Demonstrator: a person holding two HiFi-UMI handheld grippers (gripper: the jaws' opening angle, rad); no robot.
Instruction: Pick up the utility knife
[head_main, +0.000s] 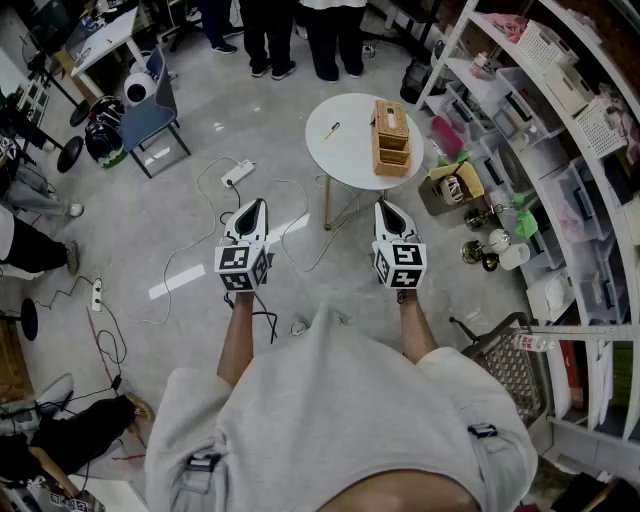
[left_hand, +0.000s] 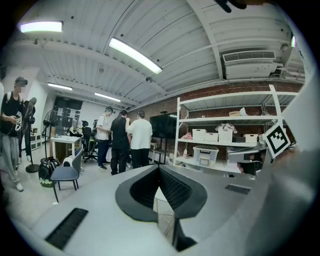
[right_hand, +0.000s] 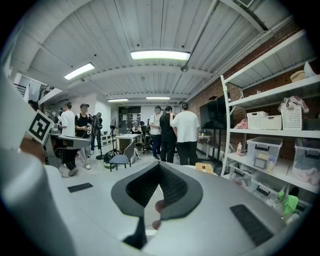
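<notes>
Small yellowish utility knife (head_main: 331, 130) lies on round white tabletop (head_main: 345, 165) beside a wooden drawer box (head_main: 390, 138). Left gripper (head_main: 251, 205) and right gripper (head_main: 384, 206) hover short of it, fingers pressed together, empty.

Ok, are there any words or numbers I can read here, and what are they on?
No words or numbers can be read anywhere.
Cubes on the left gripper and right gripper: black-and-white square markers, patterns, not letters.
Labels on the shelf bins: too small to read.
</notes>
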